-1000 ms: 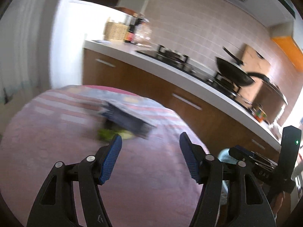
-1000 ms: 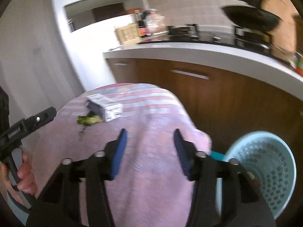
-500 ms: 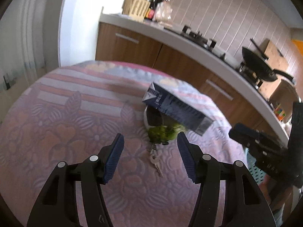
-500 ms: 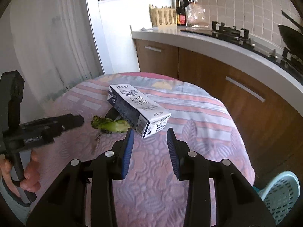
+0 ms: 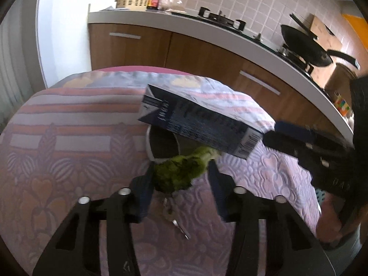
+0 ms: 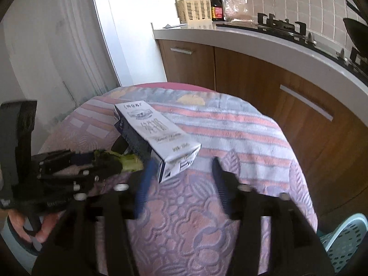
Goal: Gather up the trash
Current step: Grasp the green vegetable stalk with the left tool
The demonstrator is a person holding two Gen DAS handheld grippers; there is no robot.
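Note:
A green vegetable scrap [image 5: 181, 171] lies on the round table's patterned cloth [image 5: 69, 142], under the near end of a dark and white carton [image 5: 200, 124]. My left gripper [image 5: 180, 172] is open with its blue pads on either side of the scrap. In the right wrist view the carton [image 6: 156, 135] lies tilted over a small dark dish, and the scrap [image 6: 126, 159] sits to its left. My right gripper [image 6: 181, 172] is open, its pads just short of the carton's near end. A set of keys [image 5: 177, 218] lies between the left fingers.
A light blue perforated basket [image 6: 345, 241] stands on the floor at the table's right. A wooden kitchen counter [image 6: 264, 53] with a hob and a black wok [image 5: 306, 46] runs behind the table. A white wall stands at the left.
Both grippers have moved forward to the trash. The left pads now flank the green scrap; the right pads have widened and reached the carton's near end.

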